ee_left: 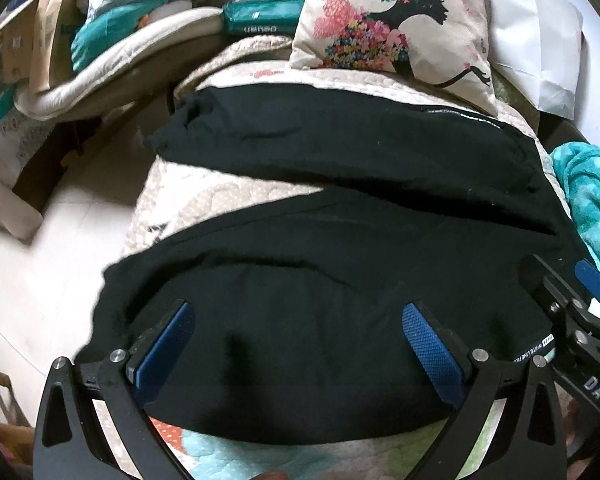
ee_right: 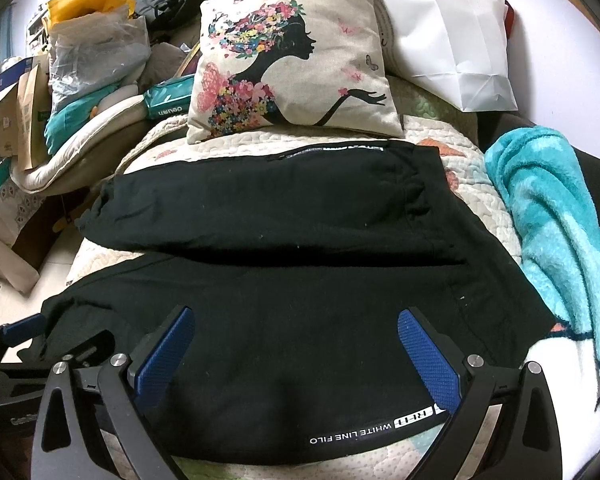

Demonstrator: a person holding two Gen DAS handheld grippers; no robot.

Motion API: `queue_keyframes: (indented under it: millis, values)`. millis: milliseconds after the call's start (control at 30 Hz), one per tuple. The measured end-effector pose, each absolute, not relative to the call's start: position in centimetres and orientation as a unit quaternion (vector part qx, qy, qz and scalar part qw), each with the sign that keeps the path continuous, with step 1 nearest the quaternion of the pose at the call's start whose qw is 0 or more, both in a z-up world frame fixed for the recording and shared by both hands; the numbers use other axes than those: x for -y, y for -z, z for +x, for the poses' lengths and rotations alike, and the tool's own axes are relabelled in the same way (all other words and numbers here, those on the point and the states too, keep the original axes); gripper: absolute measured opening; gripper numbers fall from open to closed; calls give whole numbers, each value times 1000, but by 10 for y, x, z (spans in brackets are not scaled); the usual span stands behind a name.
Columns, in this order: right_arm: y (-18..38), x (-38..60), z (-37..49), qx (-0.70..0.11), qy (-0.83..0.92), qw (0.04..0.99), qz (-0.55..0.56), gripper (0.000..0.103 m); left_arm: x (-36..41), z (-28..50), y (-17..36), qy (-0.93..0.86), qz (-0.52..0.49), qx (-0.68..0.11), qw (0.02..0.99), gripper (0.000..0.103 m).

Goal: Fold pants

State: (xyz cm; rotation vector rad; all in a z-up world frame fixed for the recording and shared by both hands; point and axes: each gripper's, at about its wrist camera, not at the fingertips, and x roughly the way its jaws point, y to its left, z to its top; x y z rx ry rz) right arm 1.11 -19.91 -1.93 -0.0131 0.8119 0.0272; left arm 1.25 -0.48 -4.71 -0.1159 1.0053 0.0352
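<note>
While both grippers hang low over a quilted bed cover (ee_right: pixel 260 144), a pair of black pants (ee_right: pixel 300 288) lies spread flat ahead of their fingers, its two legs running across the views with a wedge of quilt showing between them toward the left. The left gripper (ee_left: pixel 300 320) has its blue pads (ee_left: pixel 432 352) wide apart, black cloth filling the space between them, nothing clamped. The right gripper (ee_right: pixel 296 324) is likewise spread, its fingers apart above the near pant leg; white lettering on the cloth sits just inside its right finger. Whether either fingertip touches the fabric cannot be told. Beyond the far leg leans a cushion (ee_right: pixel 296 64) printed with a flower-haired silhouette. Past the right finger lies a turquoise blanket (ee_right: pixel 556 216), cut off by the frame. Far left, a pile of bags and boxes (ee_right: pixel 92 48) is hard to make out.
</note>
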Motion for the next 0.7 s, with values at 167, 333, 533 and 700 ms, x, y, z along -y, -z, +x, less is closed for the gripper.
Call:
queue_keyframes:
  millis: [167,333,533,700]
  values:
    - [21,200,12,-398,-13,917,-6,103,6,20,84,-38,-60,-486,871,103]
    - [21,203,11,-398,-11,917,0,103,21,13,86,-35,-7,-442,896,103]
    - [23,205,12,-408,-12,913,9,103,17,11,87,-33,-12,-442,896,103]
    - [24,209,15,-411,-5,912,10,103,18,14,88,-30,-18,-441,897,103]
